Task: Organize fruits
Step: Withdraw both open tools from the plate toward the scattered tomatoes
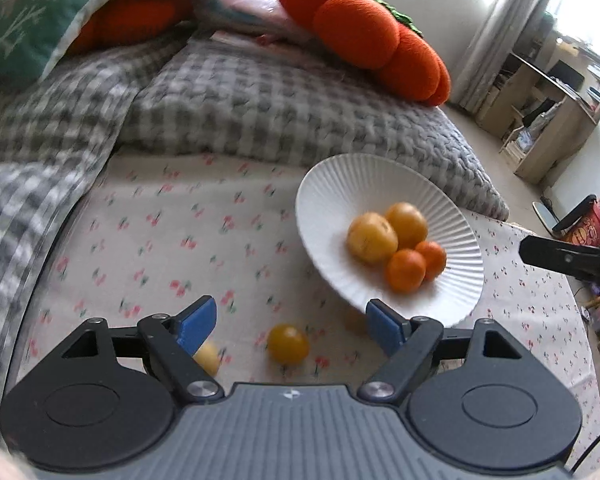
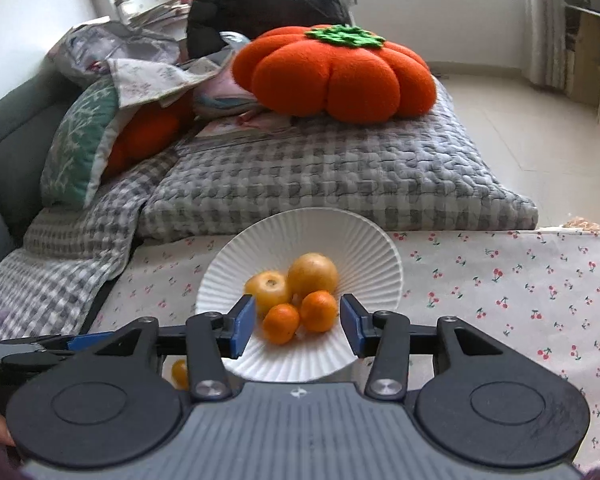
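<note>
**Both claws spread and empty, four fruits in plate, strays on cloth**

Grey checked quilt (image 2: 340, 176) fills the back of the scene, folded thick. An orange pumpkin cushion (image 2: 336, 76) sits on top of it, and a teal patterned pillow (image 2: 80, 144) leans at the left.

In front: a desk under a cherry-print cloth (image 2: 520, 288), its far edge butting the quilt.

White ribbed plate (image 2: 300, 232) stands on the cloth, near the quilt edge. It holds four fruits, bunched and touching: two yellow fruits (image 2: 312, 274) at the back and two small oranges (image 2: 318, 311) at the front.

Left claw (image 1: 292, 326): blue pads spread wide, nothing between them. It hovers over the cloth just left of the plate, and its right pad overlaps the plate rim in the left wrist view.

Right claw (image 2: 298, 328): pads apart with a moderate gap, gripping nothing. It is aimed at the plate, and the two oranges show in the gap, clear of both pads.

Loose on the cloth: one small yellow-orange fruit (image 1: 288, 343) lies between the left claw's pads in view, not touched. A paler yellow fruit (image 1: 207, 357) is partly hidden behind the left pad. A third blurred bit shows under the plate rim; can't tell what it is.
</note>
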`<state>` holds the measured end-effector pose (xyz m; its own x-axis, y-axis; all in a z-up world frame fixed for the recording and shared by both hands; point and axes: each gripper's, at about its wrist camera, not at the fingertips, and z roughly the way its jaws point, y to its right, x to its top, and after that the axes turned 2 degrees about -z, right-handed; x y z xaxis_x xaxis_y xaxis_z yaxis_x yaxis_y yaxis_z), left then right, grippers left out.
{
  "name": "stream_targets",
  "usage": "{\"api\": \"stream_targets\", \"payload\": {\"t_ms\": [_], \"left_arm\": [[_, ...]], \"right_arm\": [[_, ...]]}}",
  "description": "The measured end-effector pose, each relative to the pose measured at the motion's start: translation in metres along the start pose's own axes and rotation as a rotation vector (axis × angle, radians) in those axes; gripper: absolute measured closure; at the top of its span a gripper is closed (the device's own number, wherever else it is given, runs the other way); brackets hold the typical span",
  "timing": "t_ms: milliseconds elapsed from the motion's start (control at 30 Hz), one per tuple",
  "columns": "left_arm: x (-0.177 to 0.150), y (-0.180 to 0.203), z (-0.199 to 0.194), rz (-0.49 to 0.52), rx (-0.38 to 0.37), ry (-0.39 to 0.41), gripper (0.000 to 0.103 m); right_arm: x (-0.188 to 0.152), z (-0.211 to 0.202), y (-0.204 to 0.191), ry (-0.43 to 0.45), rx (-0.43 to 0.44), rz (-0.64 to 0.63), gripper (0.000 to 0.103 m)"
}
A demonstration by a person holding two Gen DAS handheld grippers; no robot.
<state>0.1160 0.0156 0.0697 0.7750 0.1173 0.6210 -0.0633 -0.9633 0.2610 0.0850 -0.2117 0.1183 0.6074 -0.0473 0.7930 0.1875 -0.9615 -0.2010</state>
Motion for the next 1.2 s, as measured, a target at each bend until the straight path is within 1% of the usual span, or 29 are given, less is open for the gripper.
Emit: {"api": "stream_targets", "payload": {"t_ms": [67, 233, 333, 400, 500, 600, 700, 767, 833, 933, 1067, 1133, 1200], "left_arm": [[-0.006, -0.005, -0.007, -0.01, -0.005, -0.006, 0.029], [-0.025, -0.007, -0.023, 0.003, 0.029, -0.018, 0.029], [-0.04, -0.01, -0.033, -0.007, 0.014, -0.029, 0.029], [-0.048, -0.012, -0.04, -0.01, 0.001, -0.032, 0.029], [-0.056, -0.012, -0.047, -0.003, 0.003, -0.032, 0.028], [-0.062, -0.012, -0.052, 0.001, -0.003, -0.034, 0.027], [-0.067, -0.01, -0.054, 0.008, -0.018, -0.047, 0.026], [-0.069, -0.007, -0.054, 0.01, -0.03, -0.057, 0.024], [-0.07, -0.004, -0.054, 0.018, -0.029, -0.06, 0.023], [-0.073, 0.002, -0.055, 0.044, -0.024, -0.054, 0.022], [-0.083, 0.011, -0.055, 0.074, -0.04, -0.074, 0.021], [-0.09, 0.017, -0.054, 0.09, -0.055, -0.087, 0.021], [-0.099, 0.025, -0.052, 0.118, -0.065, -0.106, 0.021]], "right_arm": [[-0.003, -0.009, -0.008, 0.006, 0.016, -0.017, 0.059], [-0.014, -0.033, -0.026, 0.019, 0.073, -0.038, 0.055], [-0.024, -0.045, -0.034, 0.014, 0.101, -0.037, 0.052], [-0.031, -0.05, -0.037, -0.003, 0.12, -0.022, 0.05], [-0.043, -0.058, -0.037, -0.035, 0.153, 0.032, 0.048], [-0.054, -0.063, -0.037, -0.067, 0.171, 0.061, 0.042], [-0.061, -0.062, -0.039, -0.097, 0.16, 0.046, 0.039], [-0.062, -0.055, -0.04, -0.11, 0.134, 0.025, 0.038], [-0.064, -0.049, -0.038, -0.12, 0.113, 0.031, 0.038], [-0.067, -0.043, -0.035, -0.148, 0.126, 0.055, 0.038], [-0.069, -0.043, -0.033, -0.142, 0.087, 0.042, 0.038], [-0.07, -0.04, -0.031, -0.154, 0.083, 0.05, 0.035], [-0.072, -0.035, -0.029, -0.17, 0.058, 0.051, 0.031]]}}
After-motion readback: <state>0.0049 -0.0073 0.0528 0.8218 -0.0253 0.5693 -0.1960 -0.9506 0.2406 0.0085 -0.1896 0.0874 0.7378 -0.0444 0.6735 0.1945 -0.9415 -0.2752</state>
